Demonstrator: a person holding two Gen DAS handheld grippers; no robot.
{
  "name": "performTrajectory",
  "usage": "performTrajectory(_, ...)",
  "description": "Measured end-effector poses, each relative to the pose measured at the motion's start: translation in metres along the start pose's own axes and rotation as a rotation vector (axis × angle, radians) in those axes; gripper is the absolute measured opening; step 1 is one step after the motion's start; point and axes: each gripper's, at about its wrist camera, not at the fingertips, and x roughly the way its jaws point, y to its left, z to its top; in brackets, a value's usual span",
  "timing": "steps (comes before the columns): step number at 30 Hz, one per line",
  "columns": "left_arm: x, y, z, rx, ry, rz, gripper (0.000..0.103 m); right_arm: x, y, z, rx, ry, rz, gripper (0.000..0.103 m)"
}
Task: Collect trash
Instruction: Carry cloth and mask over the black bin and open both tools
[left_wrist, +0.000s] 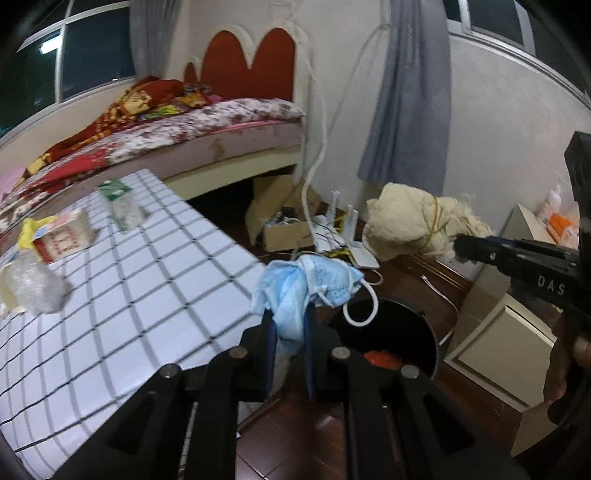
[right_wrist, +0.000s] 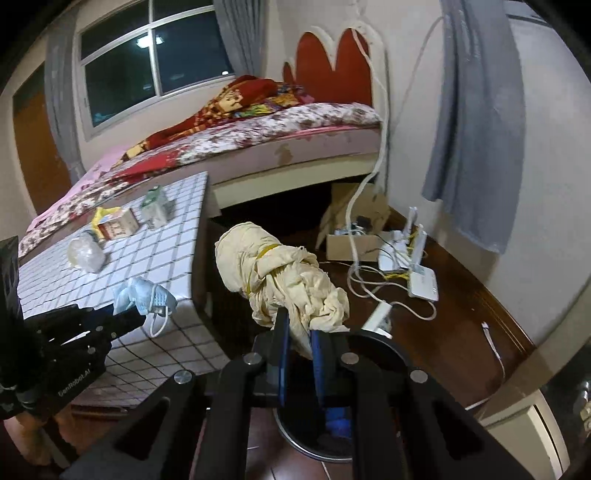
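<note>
**Both tongs loaded above the bin**

Now each hand carries one piece of trash off the surface toward the black bin on the floor beside its near corner. Left tongs, pressed together, pinch a crumpled blue face mask; its white ear loop dangles over the bin's mouth, where something red already lies. Right tongs, likewise pressed together, pinch a bundle of cream cloth tied with a yellow band, held above the bin's rim.

Remaining on the surface, toward its far edge: a small carton, a green-topped carton and a clear crumpled plastic item.

Likely risks: the bulky cloth bundle may catch on the rim and tip outside if released off-centre; the mask's loop may snag on a finger of the tongs and fail to drop; both tongs converging on one opening may collide.
</note>
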Motion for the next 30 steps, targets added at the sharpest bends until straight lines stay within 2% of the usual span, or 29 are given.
performTrajectory(12,0.048,-0.057,-0.008,0.076,0.087,-0.097,0.014,0.004,-0.067,-0.029,0.084,0.064,-0.117,0.012)
performTrajectory(18,0.077,-0.073,-0.015,0.105,0.140,-0.139,0.014,0.031,-0.092,-0.051,0.121,0.151,-0.144,0.012)
performTrajectory(26,0.118,-0.077,-0.025,0.107,0.236,-0.192,0.015,0.069,-0.102,-0.070,0.115,0.250,-0.131,0.012)
performTrajectory(27,0.122,-0.077,-0.027,0.105,0.242,-0.205,0.018,0.073,-0.102,-0.071,0.113,0.258,-0.129,0.015)
performTrajectory(28,0.126,-0.078,-0.029,0.102,0.251,-0.213,0.027,0.079,-0.104,-0.072,0.119,0.269,-0.120,0.022)
performTrajectory(29,0.131,-0.078,-0.031,0.094,0.259,-0.207,0.040,0.086,-0.106,-0.074,0.119,0.289,-0.126,0.058)
performTrajectory(30,0.136,-0.079,-0.034,0.089,0.270,-0.180,0.066,0.093,-0.110,-0.076,0.114,0.320,-0.164,0.099)
